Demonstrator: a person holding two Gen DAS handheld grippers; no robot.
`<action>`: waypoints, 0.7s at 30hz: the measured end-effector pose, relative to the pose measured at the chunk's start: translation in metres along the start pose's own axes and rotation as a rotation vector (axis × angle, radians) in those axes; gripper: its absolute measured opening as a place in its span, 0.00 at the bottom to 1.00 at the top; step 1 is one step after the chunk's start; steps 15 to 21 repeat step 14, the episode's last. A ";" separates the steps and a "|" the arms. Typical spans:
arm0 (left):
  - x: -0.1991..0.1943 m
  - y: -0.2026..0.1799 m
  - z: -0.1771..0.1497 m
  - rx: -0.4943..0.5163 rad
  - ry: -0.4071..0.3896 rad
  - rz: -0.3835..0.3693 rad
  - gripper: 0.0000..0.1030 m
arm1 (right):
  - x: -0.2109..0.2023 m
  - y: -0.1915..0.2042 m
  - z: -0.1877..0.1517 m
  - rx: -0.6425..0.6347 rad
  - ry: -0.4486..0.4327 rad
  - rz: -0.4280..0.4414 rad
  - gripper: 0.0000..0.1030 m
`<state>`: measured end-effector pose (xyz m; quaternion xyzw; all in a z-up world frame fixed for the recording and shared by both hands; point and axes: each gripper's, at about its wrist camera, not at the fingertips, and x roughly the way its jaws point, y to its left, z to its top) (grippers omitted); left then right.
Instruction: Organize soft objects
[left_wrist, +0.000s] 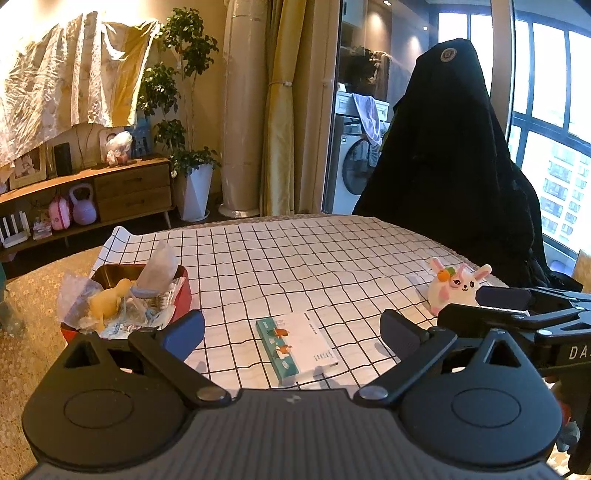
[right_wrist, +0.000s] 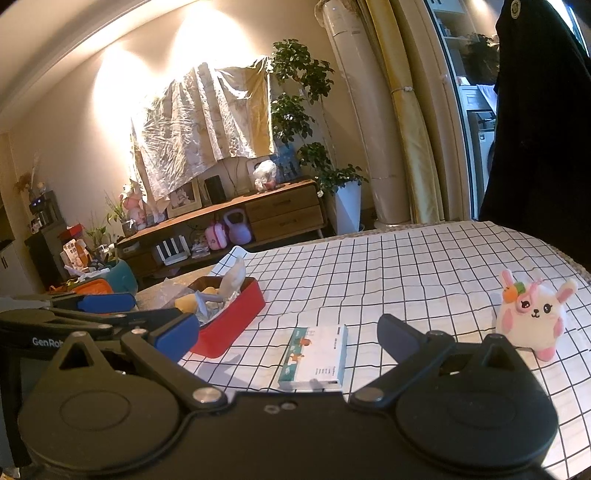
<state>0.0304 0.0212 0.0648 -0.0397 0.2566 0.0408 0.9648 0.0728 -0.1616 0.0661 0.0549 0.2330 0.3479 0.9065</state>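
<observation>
One white plush bunny with pink ears and an orange carrot on its head sits upright near the right edge of the table, on a black-grid white cloth. One flat box, teal along one side with small print too blurred to read, lies near the front edge, well apart from the bunny. One red tin stands open at the left edge, holding one yellow soft toy among crumpled clear wrappers. The left gripper hovers above the box, jaws spread wide and empty; "GenRob" is readable on its body in the right wrist view. The right gripper is likewise wide open, holding nothing, over the front edge; it shows "DA" in the left wrist view
</observation>
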 end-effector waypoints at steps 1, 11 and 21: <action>0.000 0.000 0.000 -0.002 -0.001 0.002 0.99 | 0.000 0.000 0.000 0.002 0.000 -0.001 1.00; 0.002 0.003 -0.002 -0.023 -0.007 0.030 0.99 | -0.001 0.001 -0.004 0.013 0.005 -0.012 1.00; 0.002 0.003 -0.003 -0.025 -0.003 0.024 0.99 | -0.002 0.001 -0.005 0.017 0.006 -0.018 1.00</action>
